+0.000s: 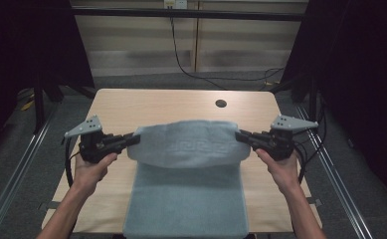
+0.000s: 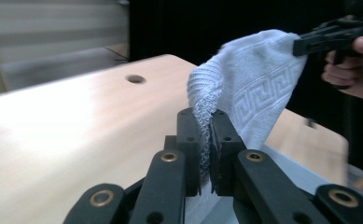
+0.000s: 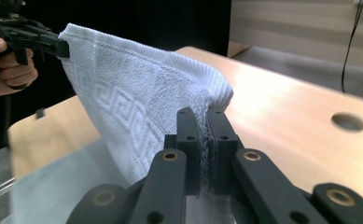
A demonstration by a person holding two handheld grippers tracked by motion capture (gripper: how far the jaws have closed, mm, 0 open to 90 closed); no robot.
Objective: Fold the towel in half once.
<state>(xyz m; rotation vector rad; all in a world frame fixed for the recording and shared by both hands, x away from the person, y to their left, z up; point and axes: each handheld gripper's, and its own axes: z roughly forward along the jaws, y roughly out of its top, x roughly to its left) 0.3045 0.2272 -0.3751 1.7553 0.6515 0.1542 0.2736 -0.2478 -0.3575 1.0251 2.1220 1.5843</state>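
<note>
towel (image 1: pixel 187 144) pinched by both closed tools

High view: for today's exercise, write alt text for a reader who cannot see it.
Two hand-held grippers, the left gripper and the right gripper, each pinch one end of a pale towel, lifting its far edge above a wooden table. The towel's near part lies flat toward the person.

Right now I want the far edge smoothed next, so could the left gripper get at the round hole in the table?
Probably not as things stand. The left gripper is shut on a corner of the towel, so it is occupied. The round hole lies farther back on bare table, with nothing standing between.
</note>
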